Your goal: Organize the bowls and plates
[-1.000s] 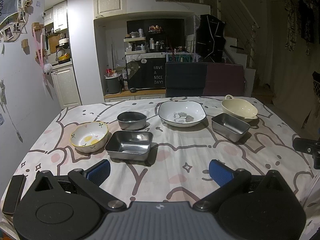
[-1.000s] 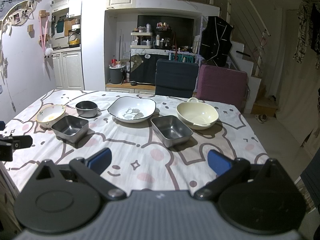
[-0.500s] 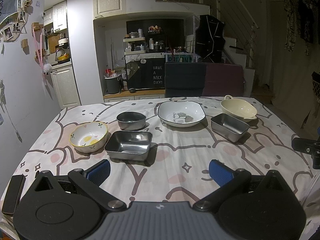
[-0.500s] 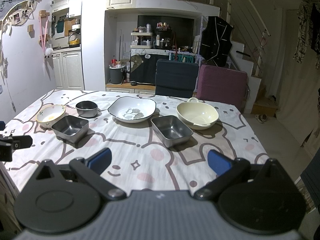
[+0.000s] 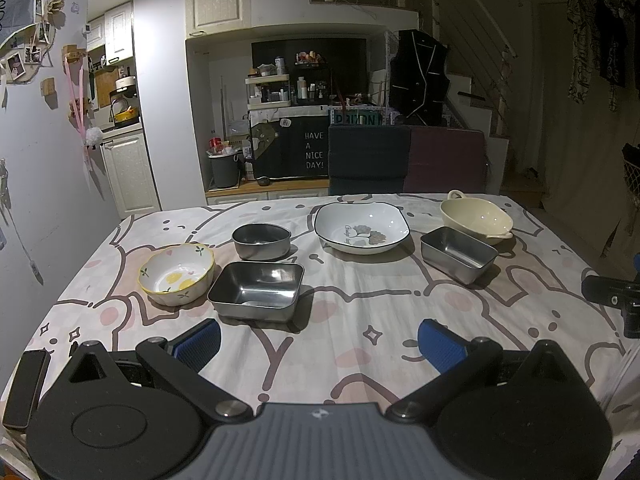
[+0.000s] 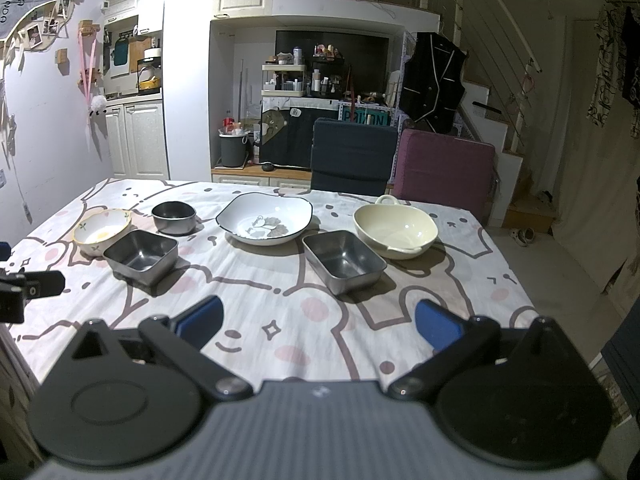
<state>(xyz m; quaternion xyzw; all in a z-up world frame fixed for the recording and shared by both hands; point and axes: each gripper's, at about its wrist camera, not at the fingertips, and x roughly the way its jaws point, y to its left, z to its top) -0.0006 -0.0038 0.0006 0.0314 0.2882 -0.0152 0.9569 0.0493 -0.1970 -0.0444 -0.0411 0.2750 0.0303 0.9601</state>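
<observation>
A: Between the blue pads of the left gripper nothing but cloth, fingers spread wide, gripping nothing, low over the near edge of the counter.

B: Same story on the right gripper: fingers splayed apart, empty, poised over the near edge.

A: From the left wrist view, closest in at 11 o'clock sits a rectangular steel tray, upright. Just beside it, at its 9 o'clock, the yellow-rimmed lemon bowl; whether they touch, I cannot tell.

B: Beyond the tray at 12 o'clock, the small dark round bowl, standing apart.

A: Further out near centre, the white square-ish dish with a dark rim and a leaf print.

B: From the right wrist view, a second steel tray at 12 o'clock, angled on the cloth, with the cream handled bowl just behind it at 1 o'clock.

A: All six pieces sit separately, none stacked.

B: At 9 o'clock on the left wrist view, a dark phone lies at the counter's corner. Beyond the counter at 12 o'clock, a dark blue chair beside a purple one.
</observation>
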